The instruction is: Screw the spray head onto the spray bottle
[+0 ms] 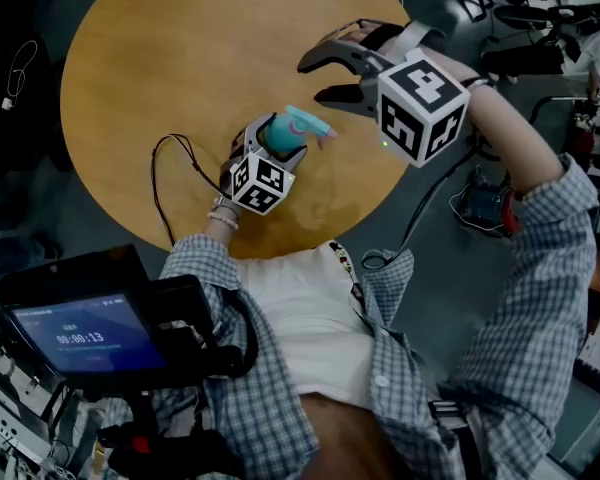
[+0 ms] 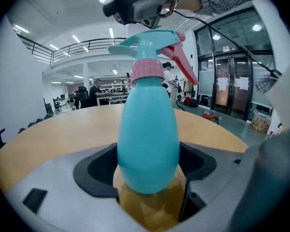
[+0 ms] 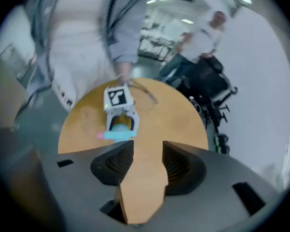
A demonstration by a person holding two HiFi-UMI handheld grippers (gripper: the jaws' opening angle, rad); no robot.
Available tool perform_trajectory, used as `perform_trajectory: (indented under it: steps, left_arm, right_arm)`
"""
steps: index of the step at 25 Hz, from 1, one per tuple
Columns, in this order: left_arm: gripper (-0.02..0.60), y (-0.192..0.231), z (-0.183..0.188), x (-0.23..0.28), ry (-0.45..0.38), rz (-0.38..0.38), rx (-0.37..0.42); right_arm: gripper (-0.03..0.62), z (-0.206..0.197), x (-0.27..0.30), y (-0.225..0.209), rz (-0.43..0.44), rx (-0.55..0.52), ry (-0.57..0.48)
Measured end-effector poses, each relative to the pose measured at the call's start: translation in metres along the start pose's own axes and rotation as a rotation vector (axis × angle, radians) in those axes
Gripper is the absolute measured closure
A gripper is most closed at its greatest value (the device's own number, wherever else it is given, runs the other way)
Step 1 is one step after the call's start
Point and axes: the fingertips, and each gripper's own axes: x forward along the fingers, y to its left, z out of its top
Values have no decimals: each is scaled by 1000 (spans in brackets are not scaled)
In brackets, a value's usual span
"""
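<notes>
A teal spray bottle [image 2: 147,139] stands upright on the round wooden table [image 1: 160,68], and my left gripper [image 1: 280,146] is shut on its lower body. A pink collar [image 2: 147,70] joins the bottle to the teal spray head [image 2: 145,40], whose pink trigger [image 2: 183,64] points right. My right gripper [image 1: 315,80] hangs above and to the right of the bottle, apart from it, jaws open and empty. In the right gripper view the open jaws [image 3: 145,163] look down on the left gripper's marker cube [image 3: 118,98] and the bottle [image 3: 117,127].
A black cable [image 1: 165,183] loops over the table by the left gripper. A dark device with a lit screen [image 1: 90,333] sits at lower left. Cables and gear [image 1: 520,28] lie on the floor at the right. A person [image 3: 203,37] stands beyond the table.
</notes>
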Motion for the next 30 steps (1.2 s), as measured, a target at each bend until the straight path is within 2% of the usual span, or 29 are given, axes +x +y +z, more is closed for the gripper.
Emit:
perform_trajectory:
  steps: [2, 4, 11, 17, 21, 24, 25, 26, 28, 30]
  left_arm:
    - [186, 0, 0, -1, -1, -5, 3]
    - [186, 0, -1, -3, -2, -12, 6]
    - [186, 0, -4, -11, -7, -74, 41]
    - [186, -1, -4, -15, -3, -110, 64]
    - [186, -3, -2, -15, 1, -118, 71]
    - [186, -4, 1, -14, 1, -118, 74]
    - [186, -4, 2, -14, 1, -117, 75]
    - [186, -4, 3, -14, 2, -117, 75]
    - [186, -5, 3, -13, 3, -114, 76]
    - [186, -6, 4, -12, 4, -109, 73]
  right_arm:
    - [418, -16, 10, 19, 55, -270, 95]
    - [418, -21, 20, 33, 103, -415, 117]
    - [418, -2, 51, 54, 152, -736, 51]
    - [418, 10, 70, 70, 179, -924, 19]
    - [418, 9, 80, 82, 213, -1007, 13]
    - [425, 9, 85, 89, 237, -1023, 5]
    - [461, 10, 85, 91, 244, -1016, 5]
    - [470, 10, 86, 93, 251, -1001, 8]
    - [471, 9, 86, 94, 273, -944, 28]
    - [471, 8, 86, 95, 301, -844, 58]
